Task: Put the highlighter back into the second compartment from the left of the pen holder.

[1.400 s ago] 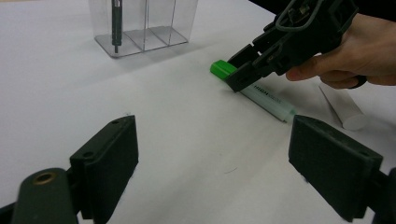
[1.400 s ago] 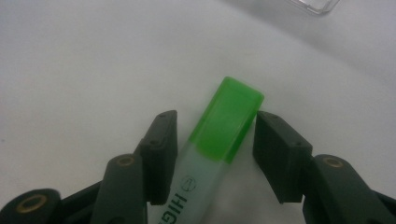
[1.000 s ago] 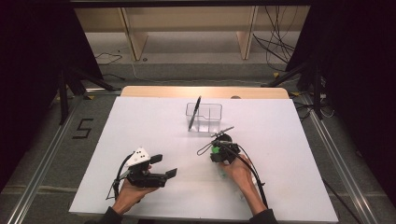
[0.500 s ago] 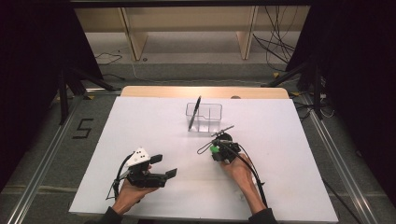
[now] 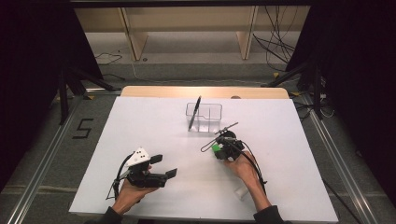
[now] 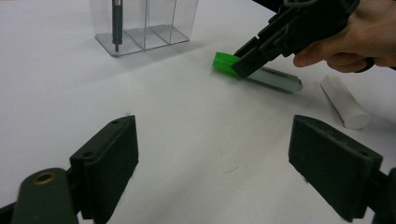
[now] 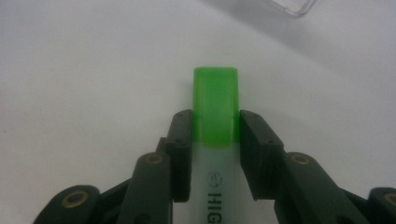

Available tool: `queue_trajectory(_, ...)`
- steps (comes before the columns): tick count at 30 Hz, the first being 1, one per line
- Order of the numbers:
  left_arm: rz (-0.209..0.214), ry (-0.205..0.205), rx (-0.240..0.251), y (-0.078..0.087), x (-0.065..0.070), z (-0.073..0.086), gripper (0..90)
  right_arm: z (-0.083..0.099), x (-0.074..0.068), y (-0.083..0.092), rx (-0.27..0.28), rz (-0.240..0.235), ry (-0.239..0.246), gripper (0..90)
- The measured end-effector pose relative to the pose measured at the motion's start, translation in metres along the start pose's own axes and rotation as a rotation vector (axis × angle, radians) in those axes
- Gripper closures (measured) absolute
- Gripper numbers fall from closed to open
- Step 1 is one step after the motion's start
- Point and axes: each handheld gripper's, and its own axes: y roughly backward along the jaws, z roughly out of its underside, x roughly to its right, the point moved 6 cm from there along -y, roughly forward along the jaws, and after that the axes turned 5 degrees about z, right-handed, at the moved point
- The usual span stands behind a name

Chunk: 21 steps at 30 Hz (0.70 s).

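— Two grippers are over the white worktop (image 5: 154,121); what is the nearer one doing?

— Nearest the person's edge, the left gripper (image 5: 163,168) sits in the left hand (image 5: 128,193), low above the worktop. Its fingers (image 6: 109,156) are spread wide, released, with only bare surface between them.

— And the other?

— A little farther in, the right gripper (image 7: 215,135) has its fingers (image 7: 182,140) clenched on a green-capped highlighter (image 7: 215,109). They have just been closing, and now the pads press against both sides of it, right where the green cap meets the pale barrel. The right hand (image 5: 243,165) holds that gripper from behind.

— Where does the highlighter lie?

— On the worktop, right of centre, its cap pointing away from the right gripper. In the left gripper view its barrel rests flat on the surface.

— Anything near it?

— A short white cylinder (image 6: 344,101) lies on the worktop just beside the highlighter, apart from it.

— Farther back?

— A clear compartmented holder (image 5: 205,116) stands past the highlighter. A dark pen (image 5: 194,113) leans in its left compartment, tip down.
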Motion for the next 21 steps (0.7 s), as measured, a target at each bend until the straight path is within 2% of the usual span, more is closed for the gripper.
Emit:
queue_trajectory(5,-0.001,0.0,-0.001,0.0,0.0,0.0,15.6,-0.008,0.004,0.011,0.06,-0.016,-0.016,67.5)
queue_trajectory(15,-0.001,-0.001,-0.001,0.0,-0.001,0.0,15.6,-0.039,0.014,0.044,0.298,-0.069,-0.086,67.5)
queue_trajectory(21,-0.002,-0.002,-0.003,0.001,-0.001,0.0,15.6,-0.058,0.02,0.054,0.389,-0.081,-0.126,67.5)
